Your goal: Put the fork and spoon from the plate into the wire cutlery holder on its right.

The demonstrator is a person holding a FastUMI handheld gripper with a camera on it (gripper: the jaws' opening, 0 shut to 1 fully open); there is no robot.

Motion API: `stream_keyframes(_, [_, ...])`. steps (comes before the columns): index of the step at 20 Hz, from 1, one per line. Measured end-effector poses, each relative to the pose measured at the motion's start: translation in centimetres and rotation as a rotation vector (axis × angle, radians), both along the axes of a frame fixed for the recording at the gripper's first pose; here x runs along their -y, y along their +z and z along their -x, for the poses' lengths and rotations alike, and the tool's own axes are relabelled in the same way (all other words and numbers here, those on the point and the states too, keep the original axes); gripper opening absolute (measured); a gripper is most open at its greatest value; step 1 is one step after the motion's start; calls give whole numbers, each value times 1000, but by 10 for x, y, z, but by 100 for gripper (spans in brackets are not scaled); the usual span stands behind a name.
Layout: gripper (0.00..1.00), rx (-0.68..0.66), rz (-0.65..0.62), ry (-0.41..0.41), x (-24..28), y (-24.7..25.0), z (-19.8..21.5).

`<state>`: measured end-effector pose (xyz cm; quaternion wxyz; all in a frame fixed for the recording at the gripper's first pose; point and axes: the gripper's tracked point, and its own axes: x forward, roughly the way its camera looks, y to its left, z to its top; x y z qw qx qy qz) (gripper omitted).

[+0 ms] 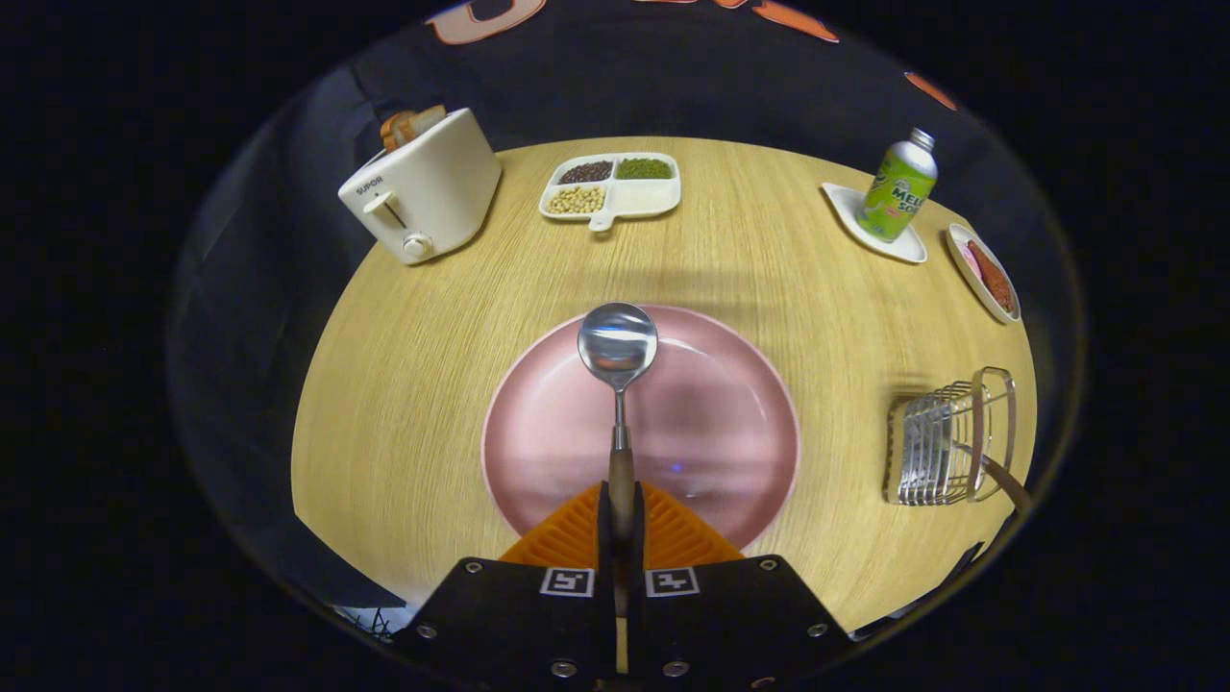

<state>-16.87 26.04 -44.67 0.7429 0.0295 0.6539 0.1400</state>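
The gripper [622, 514] pinches the spoon [618, 348] by its handle, bowl seemingly above the plate [730, 404].

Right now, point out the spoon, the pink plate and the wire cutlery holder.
spoon [618, 344]: gripper view, on its bowl.
pink plate [730, 423]: gripper view, bare inner surface.
wire cutlery holder [927, 450]: gripper view, its wire side.

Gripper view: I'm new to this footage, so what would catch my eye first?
The spoon, its handle pinched between the gripper fingers and its bowl raised over the pink plate. To the plate's right stands the wire cutlery holder; beyond it, a white toaster holding bread.
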Motion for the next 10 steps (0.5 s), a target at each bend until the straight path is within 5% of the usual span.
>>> stream_keyframes(10, [5, 160, 32, -140, 113, 73, -38])
